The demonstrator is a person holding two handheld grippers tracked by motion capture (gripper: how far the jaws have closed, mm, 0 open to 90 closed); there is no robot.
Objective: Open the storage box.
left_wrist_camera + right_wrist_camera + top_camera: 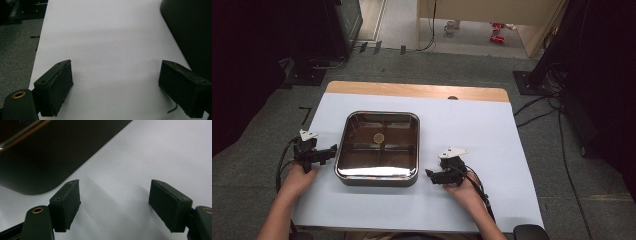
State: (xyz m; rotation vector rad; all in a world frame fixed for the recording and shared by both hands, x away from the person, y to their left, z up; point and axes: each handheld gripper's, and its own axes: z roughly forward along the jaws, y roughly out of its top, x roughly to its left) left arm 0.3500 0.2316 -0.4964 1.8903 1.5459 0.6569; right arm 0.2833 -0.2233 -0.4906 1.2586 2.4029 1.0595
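White sheet (472, 130) bare between steel pan (377, 176) rim and right gripper (432, 175).

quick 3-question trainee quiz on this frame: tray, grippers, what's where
1. True or false: the left gripper has its jaws closed on the tray rim.
2. What lies inside the tray? A) a small round yellowish thing B) a spoon C) a folded cloth
3. On which side of the tray does the right gripper sit in the high view?

Key:
1. False. Its jaws stand open over the white sheet, beside the tray, with nothing between them.
2. A.
3. To the tray's right, by its near corner, jaws open with nothing between them.
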